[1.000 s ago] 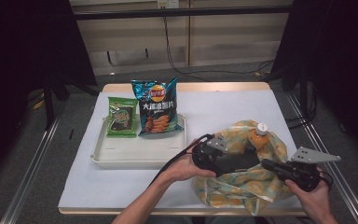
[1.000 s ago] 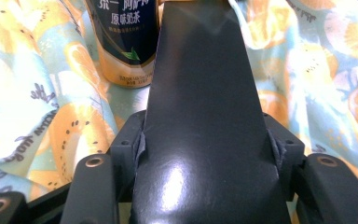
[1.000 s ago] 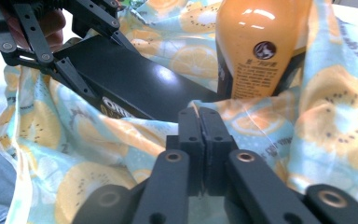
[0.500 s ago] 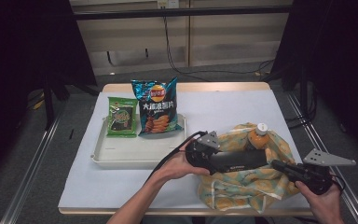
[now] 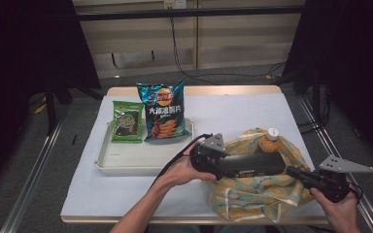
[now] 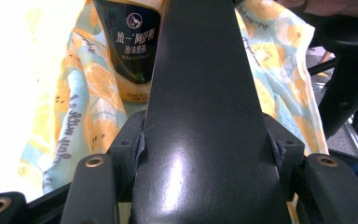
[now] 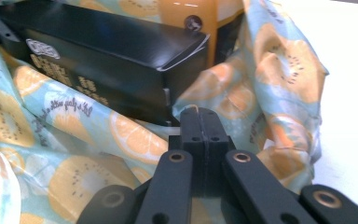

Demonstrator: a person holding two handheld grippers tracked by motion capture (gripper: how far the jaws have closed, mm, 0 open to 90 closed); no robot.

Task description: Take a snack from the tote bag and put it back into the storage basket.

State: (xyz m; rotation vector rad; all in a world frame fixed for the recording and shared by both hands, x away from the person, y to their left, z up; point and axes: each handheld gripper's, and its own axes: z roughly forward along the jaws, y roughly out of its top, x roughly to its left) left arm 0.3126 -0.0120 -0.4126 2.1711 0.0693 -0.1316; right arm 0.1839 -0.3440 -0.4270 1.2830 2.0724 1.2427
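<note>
On the white tray point(image 5: 126, 165) left of the fruit-print cloth bag point(image 5: 252, 194) stand a green snack packet point(image 5: 127, 121) and a blue crisp bag point(image 5: 164, 111). The left gripper point(image 5: 223, 164) is clamped on a long black box point(image 5: 252, 165) lying across the bag's mouth. An orange drink bottle point(image 5: 270, 140) stands inside the bag behind the box. At the bag's right edge, the right gripper point(image 5: 296, 172) has its jaws pressed together on a fold of the bag's cloth.

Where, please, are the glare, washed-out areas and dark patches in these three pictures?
High view: the room around the table is nearly black, and the picture is soft. Left gripper view: the table at the left is blown out to white, and a bright sheen sits on the black box. Right gripper view: the bottle shows glare; the upper right is washed out.
</note>
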